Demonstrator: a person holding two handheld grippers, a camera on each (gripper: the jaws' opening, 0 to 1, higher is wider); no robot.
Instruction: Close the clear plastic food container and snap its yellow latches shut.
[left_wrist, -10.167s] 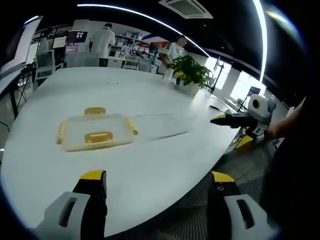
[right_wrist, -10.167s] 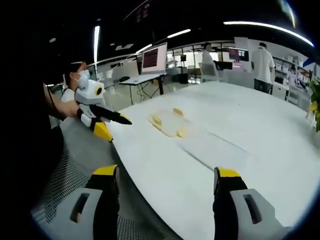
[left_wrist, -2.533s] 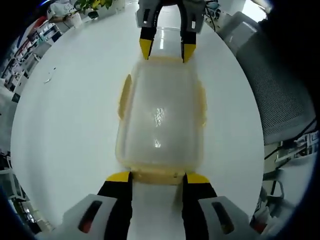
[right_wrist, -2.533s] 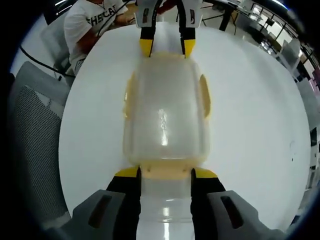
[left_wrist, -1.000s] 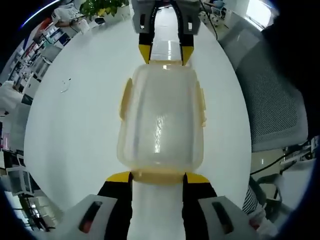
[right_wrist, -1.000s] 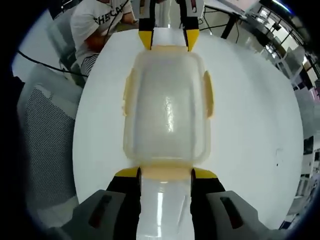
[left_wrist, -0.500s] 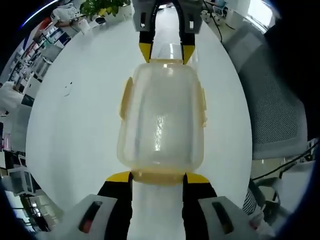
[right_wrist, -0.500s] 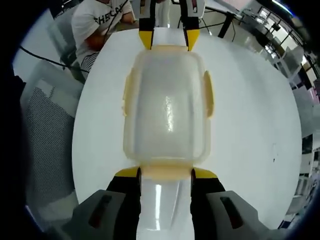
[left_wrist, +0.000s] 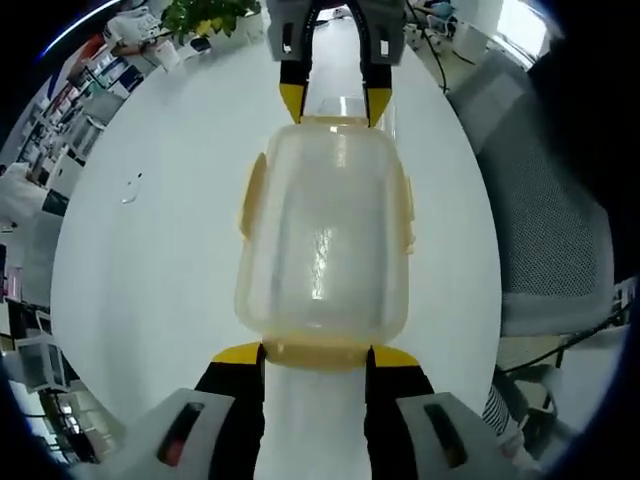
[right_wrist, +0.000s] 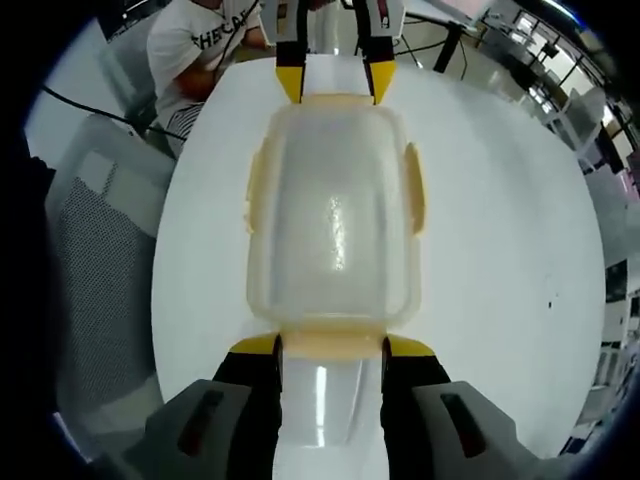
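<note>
Left gripper view: the clear food container (left_wrist: 322, 235) appears lidded, between the two grippers over the white worktop (left_wrist: 150, 230); whether it rests on the worktop or is held up I cannot tell. The left gripper (left_wrist: 316, 352) has its jaws partly apart, straddling the yellow end latch (left_wrist: 316, 351), tips touching its outer corners. The right gripper (left_wrist: 334, 104) meets the far end the same way. Side latches (left_wrist: 250, 195) stand flared out from the walls, so not yet snapped, by my reading. Right gripper view: same layout mirrored, with the right gripper (right_wrist: 331, 346) bracketing the near end latch (right_wrist: 331, 344), jaws partly apart, and the left gripper (right_wrist: 331, 85) at the far end. A seated person (right_wrist: 195, 45) is beyond the worktop edge. To do this well: press both end latches down and inward together, keeping forces opposed so the container cannot skate, and hold the lid square; then do the side latches.
</note>
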